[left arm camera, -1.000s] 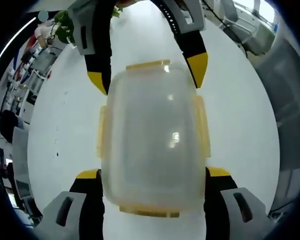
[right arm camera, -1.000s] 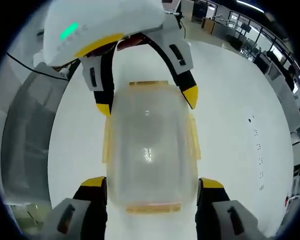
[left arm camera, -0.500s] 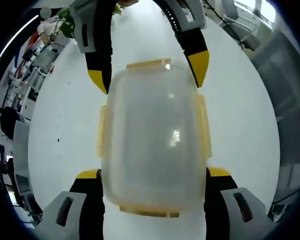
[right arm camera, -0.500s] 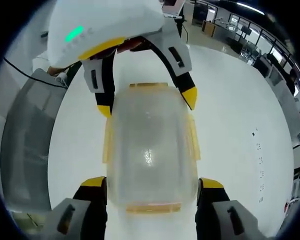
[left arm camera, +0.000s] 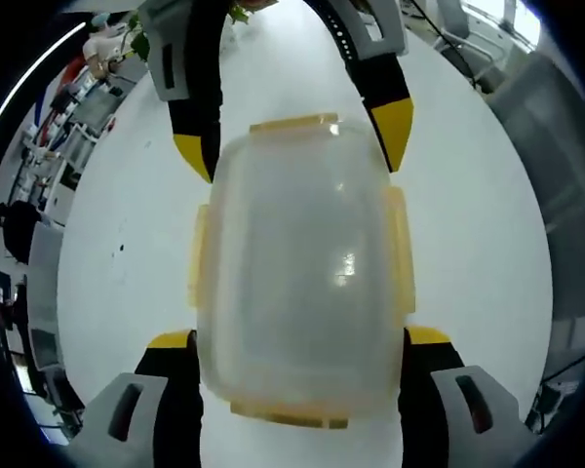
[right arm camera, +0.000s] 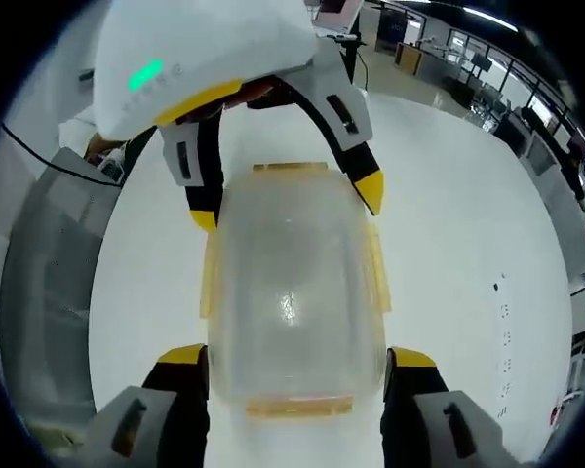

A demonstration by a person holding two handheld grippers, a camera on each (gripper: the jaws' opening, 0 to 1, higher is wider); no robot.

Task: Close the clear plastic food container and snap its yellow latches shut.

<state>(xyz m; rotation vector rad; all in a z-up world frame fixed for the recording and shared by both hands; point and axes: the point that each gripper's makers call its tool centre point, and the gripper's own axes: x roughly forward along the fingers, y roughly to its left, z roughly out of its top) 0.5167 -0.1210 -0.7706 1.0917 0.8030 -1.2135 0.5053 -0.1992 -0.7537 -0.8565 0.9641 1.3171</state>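
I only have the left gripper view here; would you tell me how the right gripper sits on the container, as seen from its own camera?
Observer: In the right gripper view, the right gripper has one yellow-tipped jaw against each long side of the clear container, at the end nearest its camera.
Operator: Thank you. Is there anything on the left gripper that I cannot see from here?
Observer: Yes, the left gripper carries a white housing behind its jaws, with a green light lit on it.

Left gripper (left arm camera: 295,339) and right gripper (right arm camera: 296,356) face each other, fingers spread.
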